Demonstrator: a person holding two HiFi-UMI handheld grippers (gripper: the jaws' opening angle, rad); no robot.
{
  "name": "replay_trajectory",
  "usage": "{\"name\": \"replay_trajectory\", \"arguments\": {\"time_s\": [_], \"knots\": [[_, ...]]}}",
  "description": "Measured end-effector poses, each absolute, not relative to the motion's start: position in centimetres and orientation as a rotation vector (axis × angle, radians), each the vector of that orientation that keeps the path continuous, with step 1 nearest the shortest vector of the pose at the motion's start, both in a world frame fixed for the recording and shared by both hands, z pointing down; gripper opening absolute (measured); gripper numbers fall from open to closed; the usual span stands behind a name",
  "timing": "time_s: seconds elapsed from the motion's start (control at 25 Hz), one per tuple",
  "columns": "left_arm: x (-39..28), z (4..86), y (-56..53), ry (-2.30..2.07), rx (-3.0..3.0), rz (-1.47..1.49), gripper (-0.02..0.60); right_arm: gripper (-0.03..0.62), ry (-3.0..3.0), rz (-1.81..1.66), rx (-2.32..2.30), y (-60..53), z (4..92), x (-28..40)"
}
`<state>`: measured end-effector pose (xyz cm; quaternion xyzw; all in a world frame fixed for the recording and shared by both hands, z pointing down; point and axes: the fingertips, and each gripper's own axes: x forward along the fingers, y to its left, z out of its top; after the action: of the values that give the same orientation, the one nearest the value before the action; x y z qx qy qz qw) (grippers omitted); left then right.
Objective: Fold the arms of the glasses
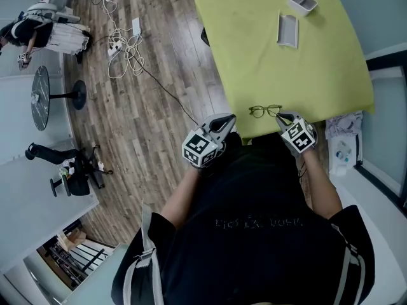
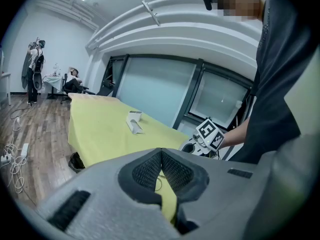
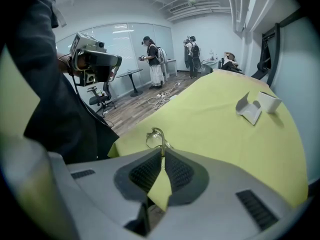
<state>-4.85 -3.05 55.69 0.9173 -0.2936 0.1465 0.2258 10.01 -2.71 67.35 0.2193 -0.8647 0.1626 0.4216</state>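
Seen from the head camera, a person in a dark shirt stands at the near edge of a yellow-green table (image 1: 299, 62), holding a gripper in each hand. A pair of thin-rimmed glasses (image 1: 265, 111) lies on the table just inside that near edge, at 12 o'clock from the person, lenses side by side and arms open. The right gripper (image 1: 282, 116) reaches the glasses from 4 o'clock. In its own view its jaws are drawn to a narrow slit, and one arm of the glasses (image 3: 156, 136) runs down into that slit, so it appears to be pinching that arm. The left gripper (image 1: 227, 119) sits at 8 o'clock of the glasses, at the table's edge and apart from the frame. In its own view its jaw tips are pressed together with nothing caught between them, and only yellow table shows through the gap below the tips. Far across the table, toward 1 o'clock, lie two small pale grey containers (image 1: 288, 30), close together. A tangle of white cables (image 1: 124, 49) lies on the wooden floor (image 1: 146, 119) at 10 o'clock.
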Motion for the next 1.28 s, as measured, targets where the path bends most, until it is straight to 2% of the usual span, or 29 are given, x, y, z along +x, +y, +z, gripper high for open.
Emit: {"name": "replay_trajectory", "arguments": {"time_s": [1.28], "knots": [[-5.0, 55.8, -3.8, -0.869, 2.479, 0.456, 0.018, 0.043, -2.066, 0.495, 0.434, -3.4, 74.5, 11.9]]}}
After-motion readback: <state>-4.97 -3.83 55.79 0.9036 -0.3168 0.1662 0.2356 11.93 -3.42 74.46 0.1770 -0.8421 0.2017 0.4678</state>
